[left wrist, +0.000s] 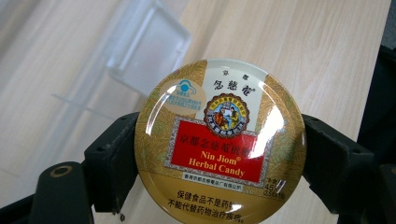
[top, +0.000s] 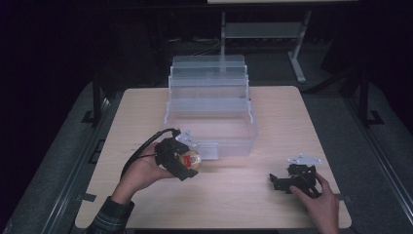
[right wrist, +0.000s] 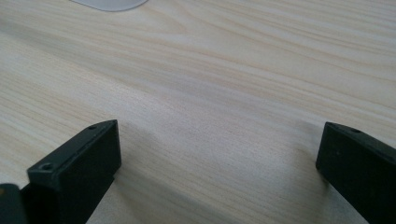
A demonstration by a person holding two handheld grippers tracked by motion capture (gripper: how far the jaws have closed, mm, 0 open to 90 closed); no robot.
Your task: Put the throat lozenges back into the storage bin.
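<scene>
While the round, glossy Nin Jiom herbal candy tin (left wrist: pixel 220 142) sits in the lower middle of the left gripper view, the left gripper (left wrist: pixel 219 158) clenches it by the rim, one matte black jaw pressed against each side. The lid is gold with a leaf-like pattern, a pale band at its top, a round crest and a red panel reading "Nin Jiom Herbal Candy", with Chinese lines below. In the high view the tin (top: pixel 189 159) shows left of centre, just in front of the clear, stepped plastic organizer box (top: pixel 212 109), probably held above the pale wood-grain table (top: pixel 253 195). At lower right the right gripper (top: pixel 285 181) rests low on the table, its jaws spread wide around bare wood.
</scene>
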